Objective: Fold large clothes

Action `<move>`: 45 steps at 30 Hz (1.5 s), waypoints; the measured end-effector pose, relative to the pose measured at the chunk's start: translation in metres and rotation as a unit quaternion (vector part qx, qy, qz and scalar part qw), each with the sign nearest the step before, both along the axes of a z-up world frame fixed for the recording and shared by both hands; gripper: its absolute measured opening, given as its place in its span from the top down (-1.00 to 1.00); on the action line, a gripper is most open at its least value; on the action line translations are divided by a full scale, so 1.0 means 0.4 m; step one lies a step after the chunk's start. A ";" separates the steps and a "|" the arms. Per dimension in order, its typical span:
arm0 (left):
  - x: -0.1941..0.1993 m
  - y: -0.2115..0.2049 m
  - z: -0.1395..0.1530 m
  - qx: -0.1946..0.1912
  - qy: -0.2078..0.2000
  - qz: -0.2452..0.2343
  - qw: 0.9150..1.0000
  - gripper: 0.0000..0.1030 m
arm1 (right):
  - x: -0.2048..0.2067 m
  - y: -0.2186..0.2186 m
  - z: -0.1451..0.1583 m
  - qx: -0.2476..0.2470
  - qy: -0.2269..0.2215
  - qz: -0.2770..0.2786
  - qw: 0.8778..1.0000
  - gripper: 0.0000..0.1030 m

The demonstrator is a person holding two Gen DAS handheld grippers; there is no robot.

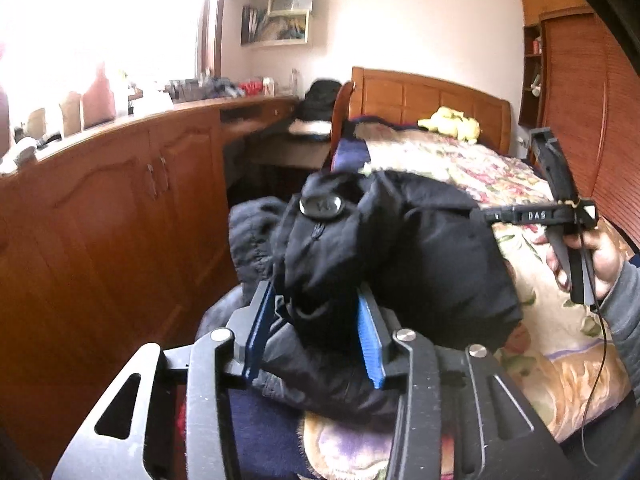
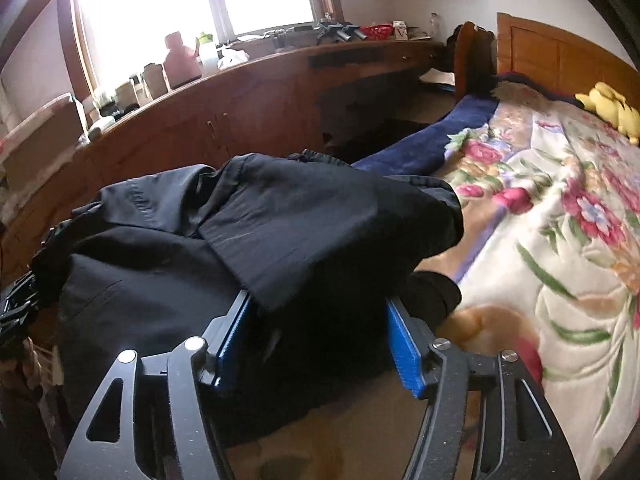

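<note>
A bulky black jacket (image 1: 420, 248) lies bunched on the near corner of the bed, a large dark button (image 1: 322, 205) on top. My left gripper (image 1: 316, 288) has a fold of it between its blue pads (image 1: 370, 340), which stand apart and do not clamp it. In the right wrist view the jacket (image 2: 280, 216) drapes over my right gripper (image 2: 320, 300). Its jaws stand wide, and the cloth hangs loose between the pads (image 2: 404, 352). A hand (image 1: 592, 256) holds the right gripper's handle at the right of the left wrist view.
The bed carries a floral blanket (image 2: 560, 200) with a dark blue cover (image 2: 420, 148) at its left edge. A yellow plush toy (image 1: 452, 122) sits near the wooden headboard (image 1: 432, 96). A long wooden cabinet (image 1: 120, 200) with clutter on top runs along the left, close to the bed.
</note>
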State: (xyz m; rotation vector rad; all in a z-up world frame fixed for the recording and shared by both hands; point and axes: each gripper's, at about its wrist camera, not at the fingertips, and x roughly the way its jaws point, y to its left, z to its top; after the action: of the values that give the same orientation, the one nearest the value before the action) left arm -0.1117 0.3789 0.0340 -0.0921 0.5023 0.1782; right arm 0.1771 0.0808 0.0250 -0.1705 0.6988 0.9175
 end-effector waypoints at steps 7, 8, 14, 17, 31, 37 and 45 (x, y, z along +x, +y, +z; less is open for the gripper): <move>-0.044 -0.089 0.065 0.029 -0.036 -0.005 0.999 0.04 | -0.088 -0.088 0.016 0.019 -0.032 -0.014 0.999 -0.35; -0.043 -0.106 0.069 0.032 -0.039 -0.008 0.999 0.00 | -0.106 -0.104 0.018 0.018 -0.042 -0.018 0.999 -0.35; -0.010 -0.226 0.100 0.039 -0.064 -0.028 0.997 -0.18 | -0.210 -0.222 0.026 0.037 -0.089 -0.049 0.994 -0.35; 0.015 -0.292 0.109 0.033 -0.073 -0.040 0.996 -0.21 | -0.238 -0.294 0.028 0.052 -0.097 -0.070 0.991 -0.35; 0.137 -0.588 0.109 0.013 -0.077 -0.119 0.990 -0.32 | -0.331 -0.557 0.025 0.056 -0.130 -0.187 0.972 -0.60; 0.186 -0.704 0.099 0.019 -0.071 -0.137 0.988 -0.32 | -0.383 -0.641 0.034 0.056 -0.159 -0.245 0.955 -0.60; 0.275 -0.875 0.086 0.038 -0.074 -0.130 0.988 -0.32 | -0.450 -0.745 0.029 0.062 -0.199 -0.303 0.930 -0.60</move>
State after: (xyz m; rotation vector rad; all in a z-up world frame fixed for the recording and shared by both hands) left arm -0.0018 0.0288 0.0686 0.0361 0.3553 -0.0650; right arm -0.0030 -0.2171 0.0366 -0.0189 0.2791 0.3118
